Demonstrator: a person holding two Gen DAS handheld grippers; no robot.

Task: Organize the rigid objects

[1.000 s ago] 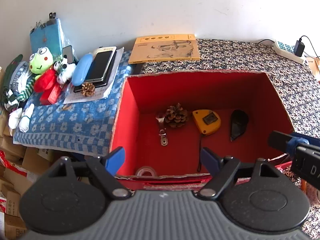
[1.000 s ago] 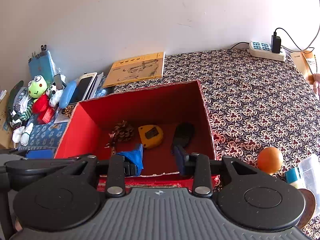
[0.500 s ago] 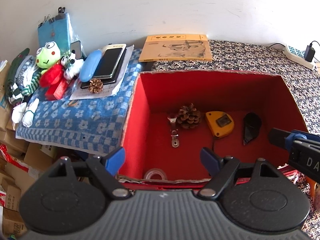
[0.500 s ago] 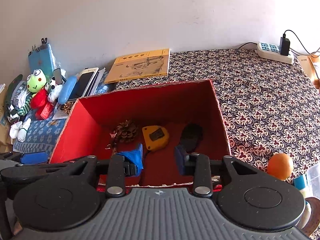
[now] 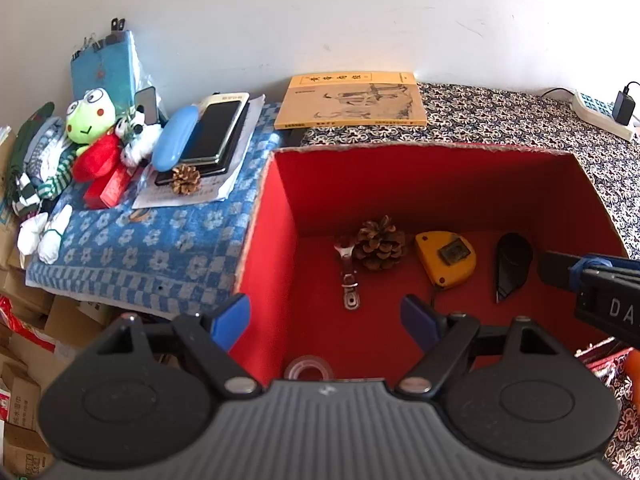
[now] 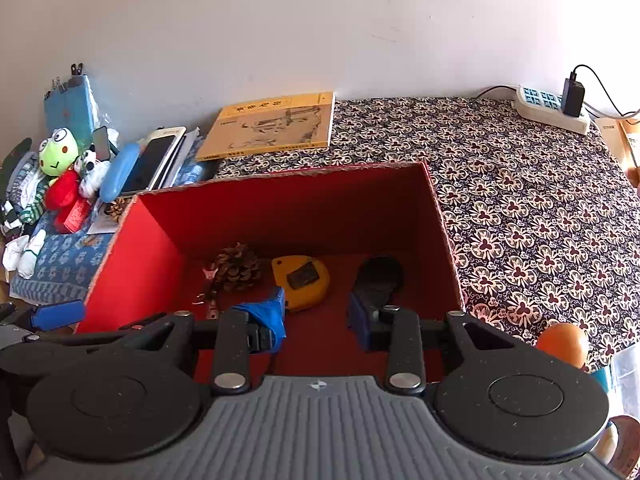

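From left wrist: left gripper (image 5: 325,317) fingers spread wide, empty, above red box (image 5: 264,248) holding pinecone (image 5: 378,243), yellow tape measure (image 5: 446,258), tape roll (image 5: 308,368). From right wrist: right gripper (image 6: 316,314) fingers apart, empty, over same box; orange (image 6: 562,344) outside on patterned surface (image 6: 520,208).

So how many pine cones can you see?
2. One pine cone sits inside the red box, beside the yellow tape measure. The other pine cone lies outside, on papers left of the box.
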